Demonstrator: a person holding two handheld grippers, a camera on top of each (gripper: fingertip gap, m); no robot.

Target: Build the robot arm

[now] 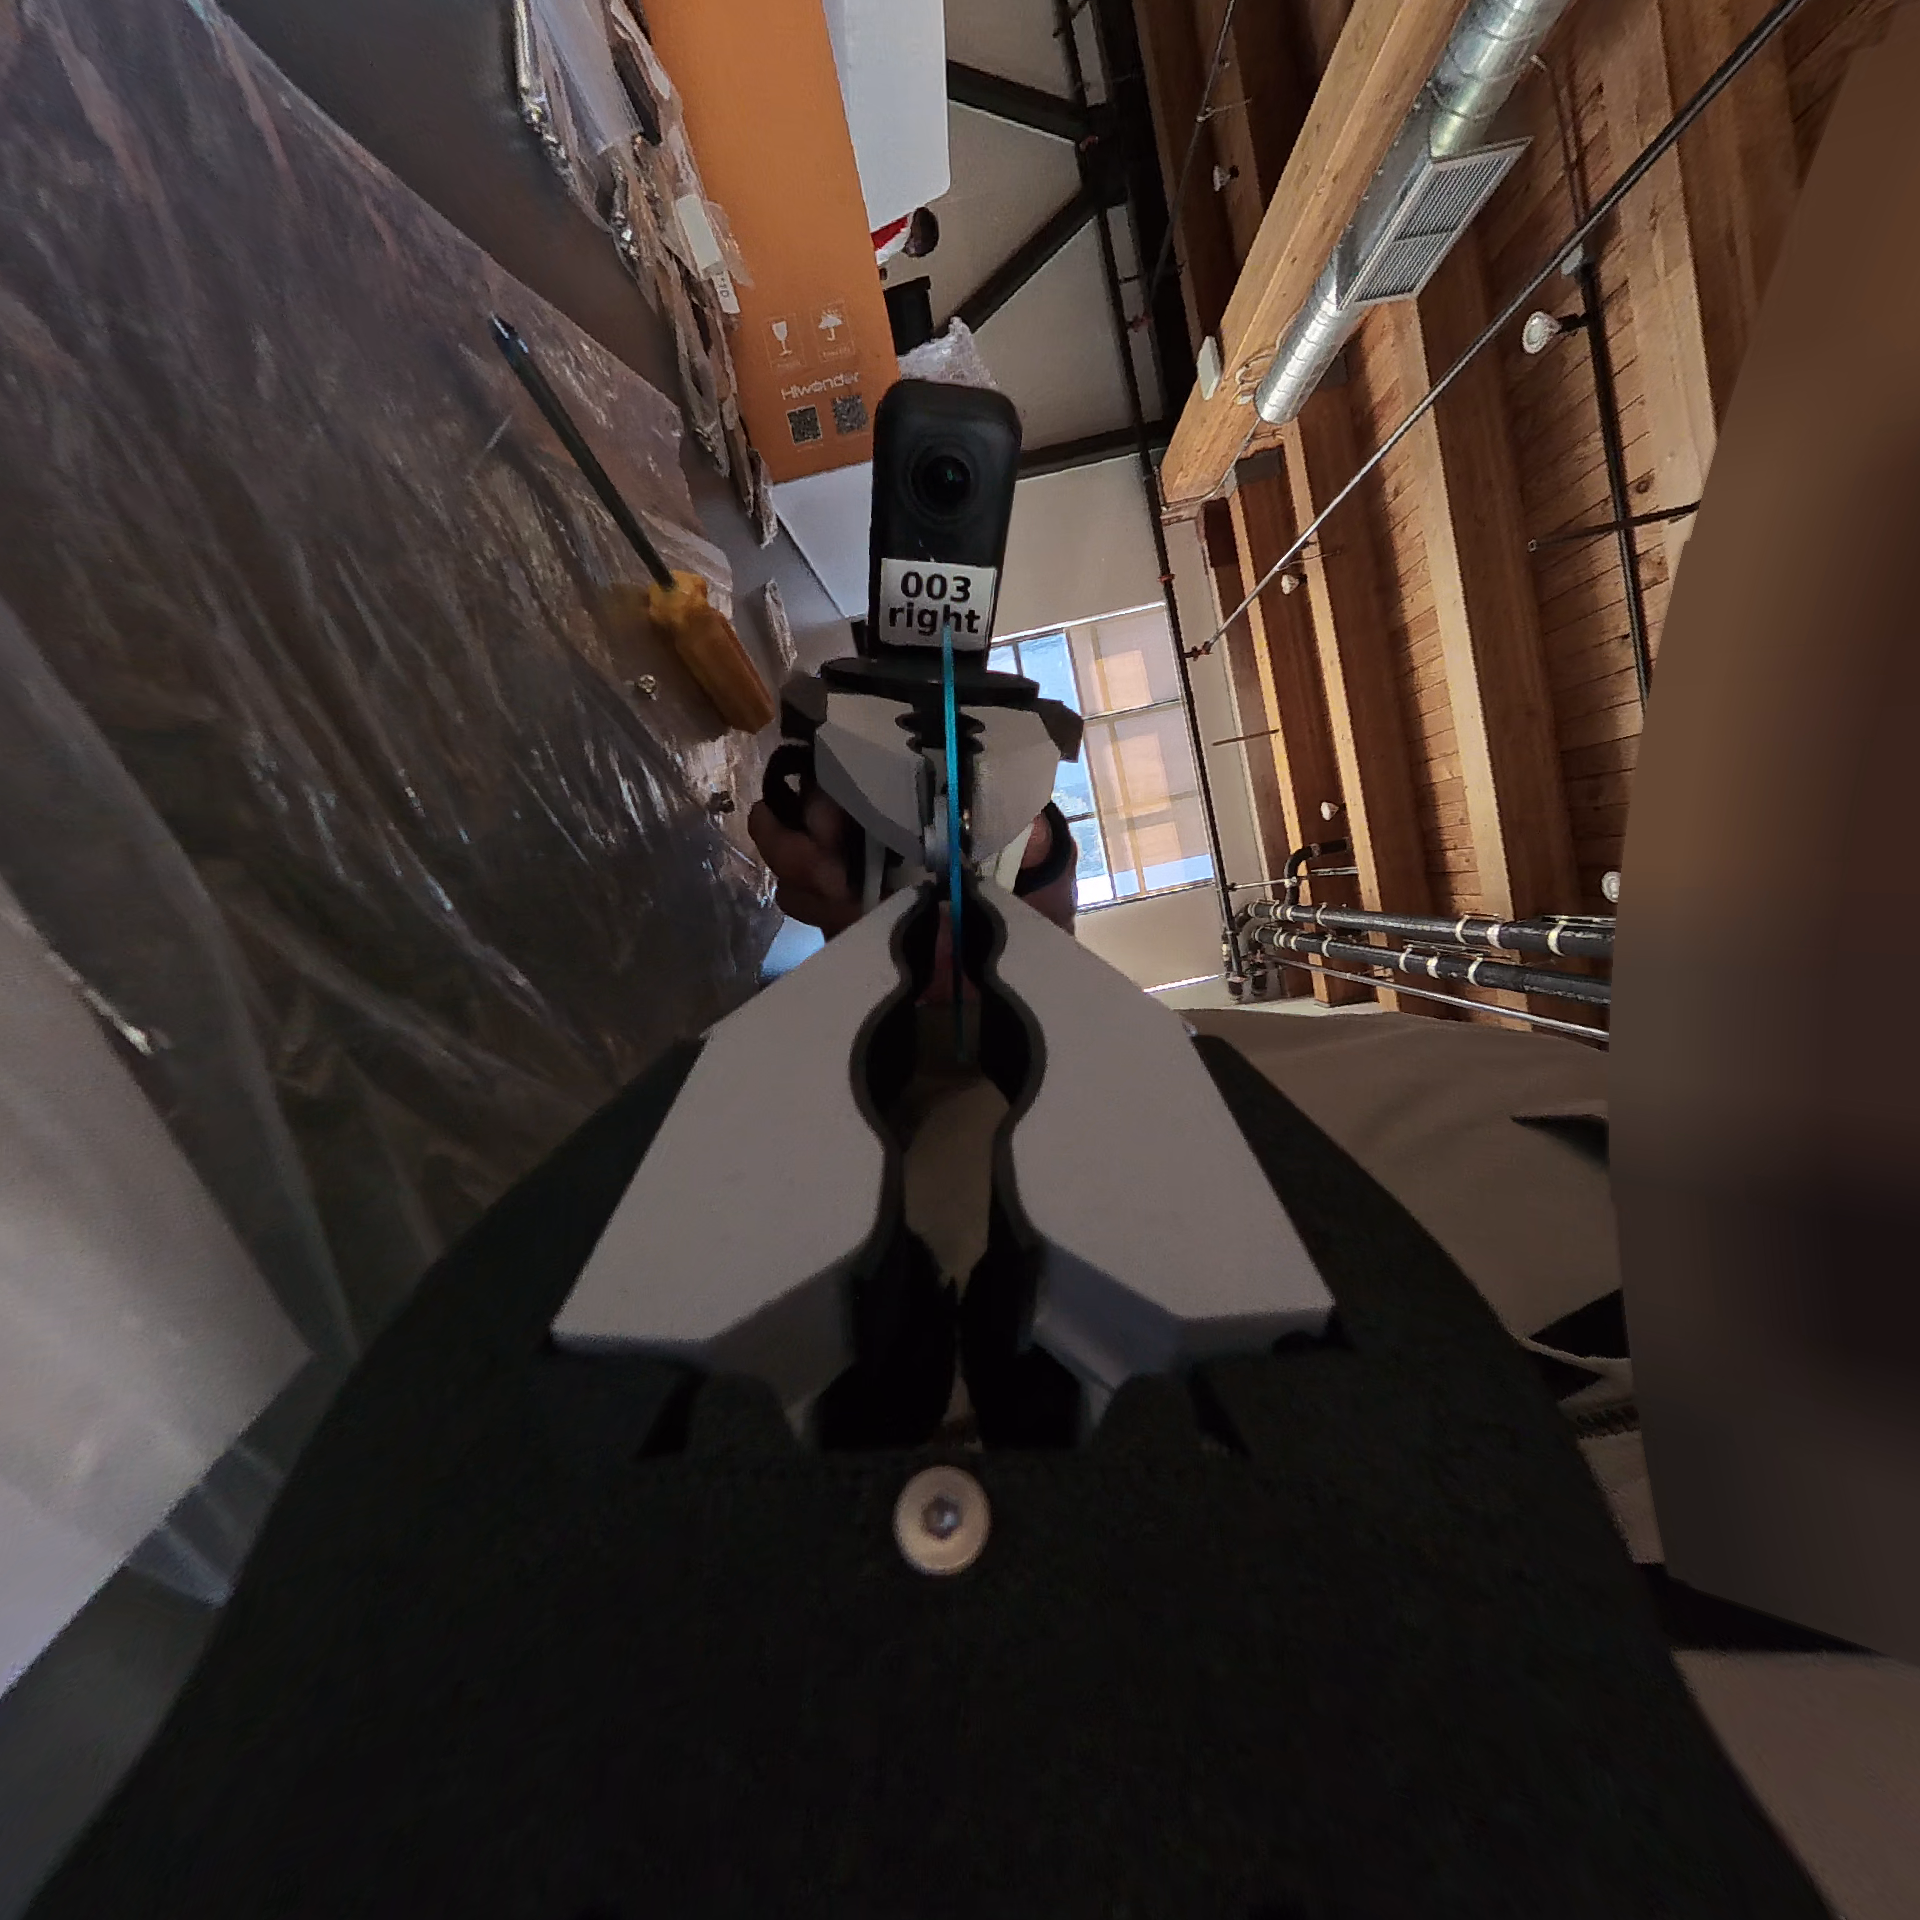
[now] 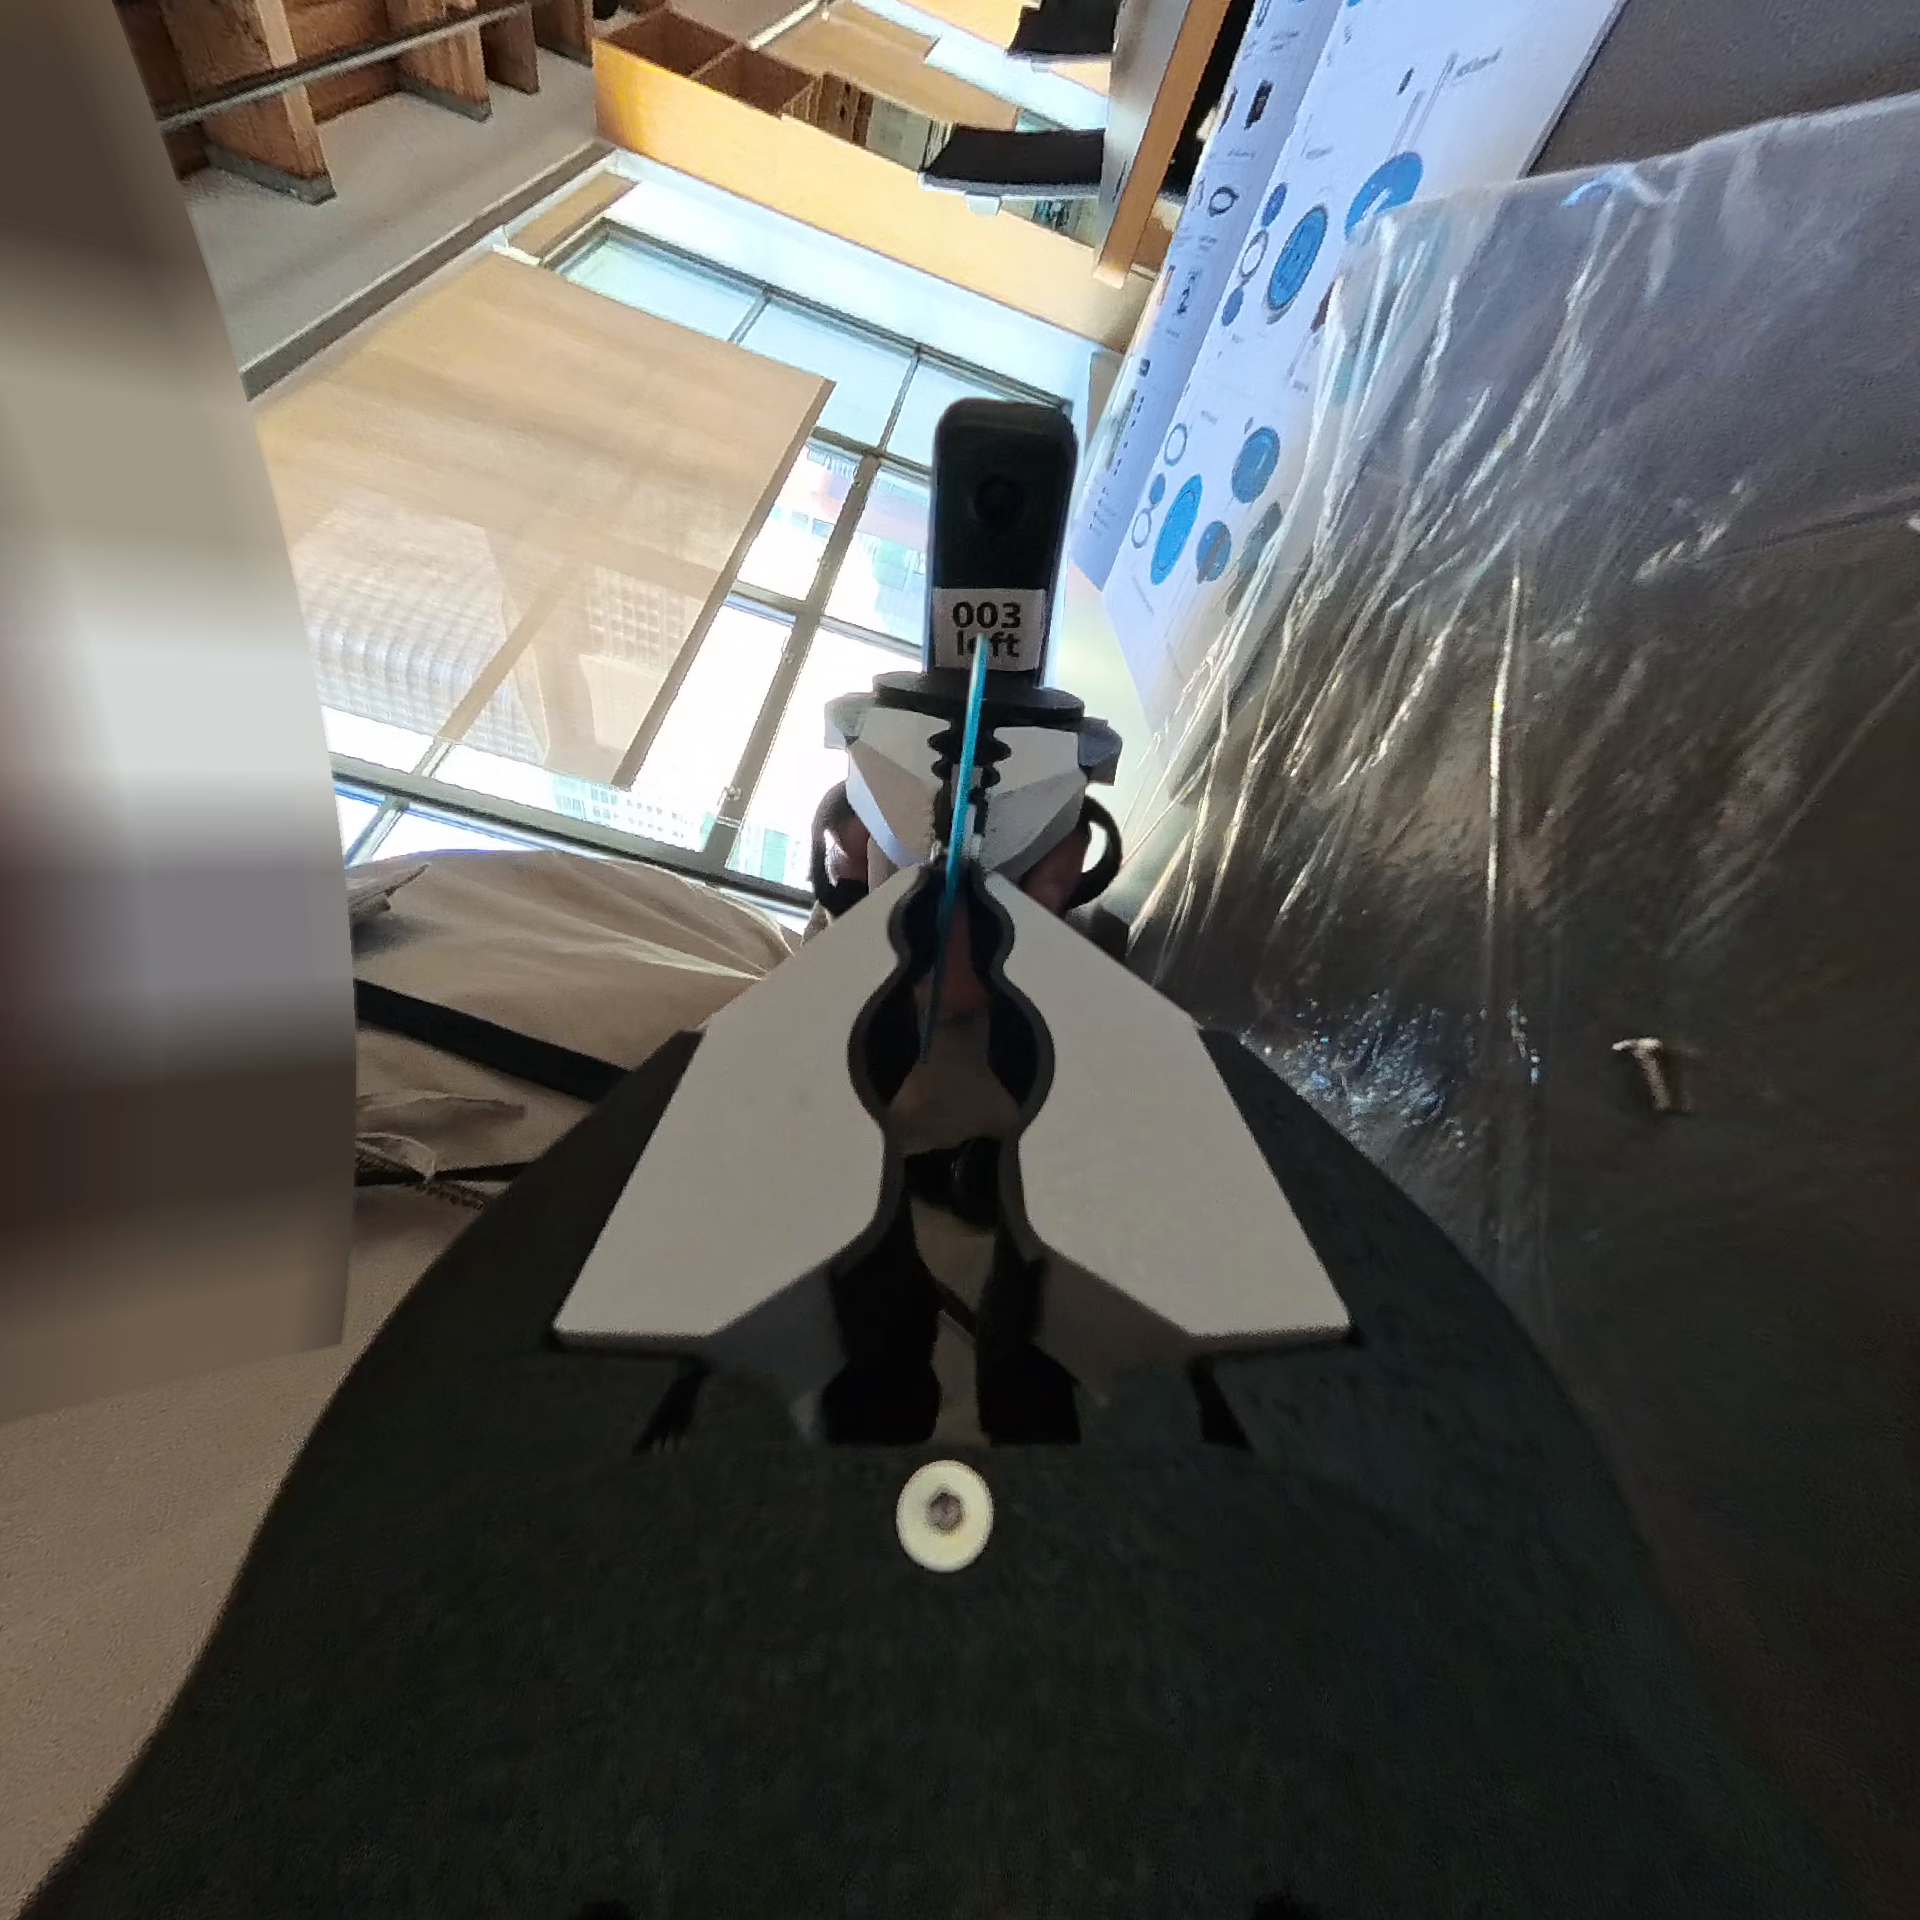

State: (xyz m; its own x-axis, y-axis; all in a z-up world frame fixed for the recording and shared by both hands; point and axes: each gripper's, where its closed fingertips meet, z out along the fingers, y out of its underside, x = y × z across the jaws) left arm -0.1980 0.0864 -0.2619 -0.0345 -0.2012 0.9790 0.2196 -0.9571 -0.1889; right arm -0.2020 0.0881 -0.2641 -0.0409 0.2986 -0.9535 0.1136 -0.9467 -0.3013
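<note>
Left tongs and right tongs face tip to tip, both clamped on one thin blue strip. Yellow-handled screwdriver lies on the plastic-covered bench beside them.

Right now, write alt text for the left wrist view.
The left gripper is shut on a thin blue strip whose far end is pinched by the right gripper, facing it with a black camera on top. A yellow-handled screwdriver lies on the plastic-covered surface to the left.
</note>
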